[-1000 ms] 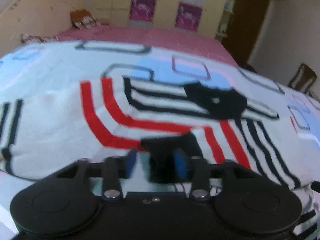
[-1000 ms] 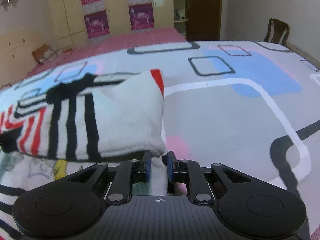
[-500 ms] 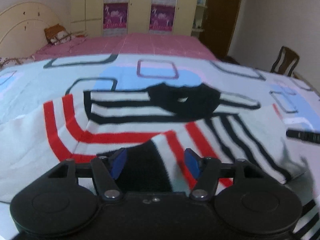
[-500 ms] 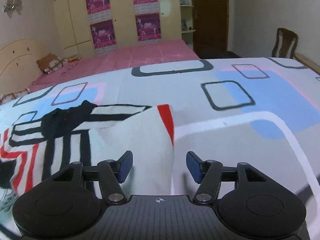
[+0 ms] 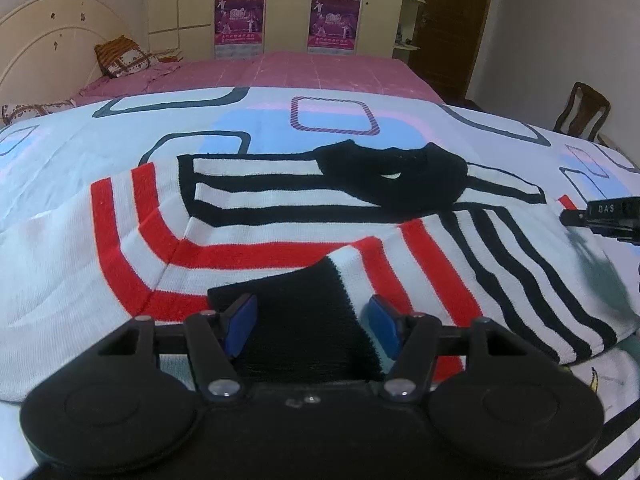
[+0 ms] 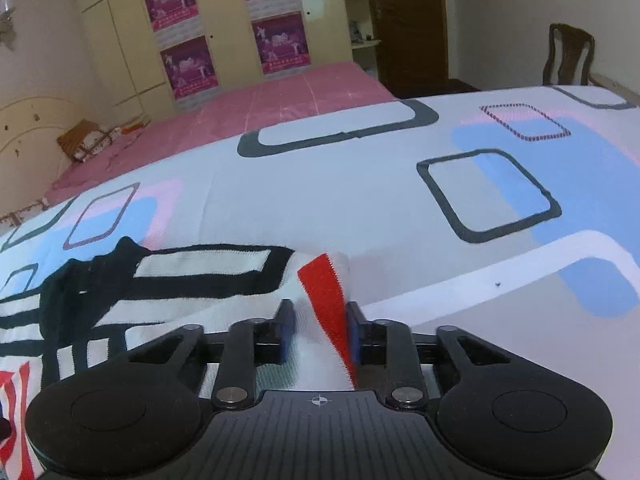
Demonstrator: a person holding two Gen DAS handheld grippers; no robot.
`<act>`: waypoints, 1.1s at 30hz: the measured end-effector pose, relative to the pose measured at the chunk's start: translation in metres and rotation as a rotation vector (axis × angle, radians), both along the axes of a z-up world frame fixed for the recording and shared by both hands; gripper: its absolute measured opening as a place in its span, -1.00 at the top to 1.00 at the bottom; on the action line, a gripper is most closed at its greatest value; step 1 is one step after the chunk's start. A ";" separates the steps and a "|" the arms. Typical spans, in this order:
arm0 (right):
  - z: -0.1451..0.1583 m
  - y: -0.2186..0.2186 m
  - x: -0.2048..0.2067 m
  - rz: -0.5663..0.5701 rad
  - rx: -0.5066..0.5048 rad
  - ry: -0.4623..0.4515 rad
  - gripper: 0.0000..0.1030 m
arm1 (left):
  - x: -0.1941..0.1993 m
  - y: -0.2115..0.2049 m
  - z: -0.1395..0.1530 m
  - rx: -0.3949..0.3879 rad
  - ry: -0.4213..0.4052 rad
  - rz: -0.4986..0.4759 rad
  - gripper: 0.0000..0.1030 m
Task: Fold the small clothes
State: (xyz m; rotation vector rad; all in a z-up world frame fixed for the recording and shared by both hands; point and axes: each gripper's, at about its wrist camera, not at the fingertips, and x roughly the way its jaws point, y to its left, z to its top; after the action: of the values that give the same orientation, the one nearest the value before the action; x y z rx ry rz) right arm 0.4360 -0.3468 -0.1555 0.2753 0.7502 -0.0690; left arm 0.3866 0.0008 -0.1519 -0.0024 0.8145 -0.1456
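Note:
A white sweater [image 5: 280, 216] with red and black stripes and a black collar [image 5: 400, 176] lies spread on the bed. One sleeve is folded across its front, ending in a black cuff [image 5: 304, 344]. My left gripper [image 5: 312, 320] hovers open over that cuff, pads on either side without pressing. In the right wrist view the sweater [image 6: 200, 280] fills the lower left. My right gripper [image 6: 319, 330] is closing, its pads pinching the sweater's white edge with the red stripe [image 6: 324, 292]. The right gripper's tip [image 5: 600, 220] shows at the right edge of the left wrist view.
The patterned bedsheet [image 6: 360, 200] stretches far and right of the sweater. Behind it lies a pink bed [image 5: 280, 72] with a pillow [image 5: 120, 56] and a headboard [image 5: 48, 40]. Wardrobe doors with posters [image 6: 224, 40], a dark door [image 6: 408, 20] and a wooden chair [image 6: 568, 56] stand at the back.
The right gripper let go of the sweater's near edge, opened, moved forward to the red-striped edge and closed on it. The left gripper's jaws now stand wider around the black cuff.

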 end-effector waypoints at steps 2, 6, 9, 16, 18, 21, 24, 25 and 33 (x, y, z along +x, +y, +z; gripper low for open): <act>0.002 -0.001 -0.004 0.000 -0.025 -0.010 0.73 | 0.001 0.000 0.000 -0.002 0.004 0.001 -0.20; -0.003 -0.001 -0.005 -0.024 -0.078 -0.012 0.75 | 0.002 -0.001 0.000 0.005 0.012 0.000 -0.20; 0.000 0.006 -0.006 -0.024 -0.116 -0.009 0.74 | 0.005 -0.001 0.002 0.006 0.030 0.007 -0.20; 0.023 0.022 -0.027 0.023 -0.119 -0.059 0.51 | 0.006 -0.003 0.003 0.017 0.045 0.019 -0.20; 0.028 0.033 -0.032 0.056 -0.107 -0.071 0.50 | 0.006 -0.004 0.003 0.018 0.049 0.021 -0.20; 0.032 0.057 -0.038 0.130 -0.110 -0.071 0.50 | 0.007 -0.004 0.003 0.023 0.054 0.020 -0.20; 0.031 0.085 -0.040 0.200 -0.105 -0.059 0.51 | 0.006 -0.004 0.003 0.026 0.053 0.017 -0.20; 0.030 0.094 -0.041 0.218 -0.105 -0.055 0.50 | 0.006 -0.004 0.003 0.027 0.052 0.016 -0.20; 0.008 0.137 -0.047 0.313 -0.150 0.005 0.51 | 0.004 -0.002 0.003 0.037 0.046 -0.010 -0.22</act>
State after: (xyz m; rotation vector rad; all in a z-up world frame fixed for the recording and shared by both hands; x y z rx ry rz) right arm 0.3893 -0.2094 -0.1479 0.0134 0.7810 0.1699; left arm 0.3909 -0.0011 -0.1488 0.0330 0.8631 -0.1407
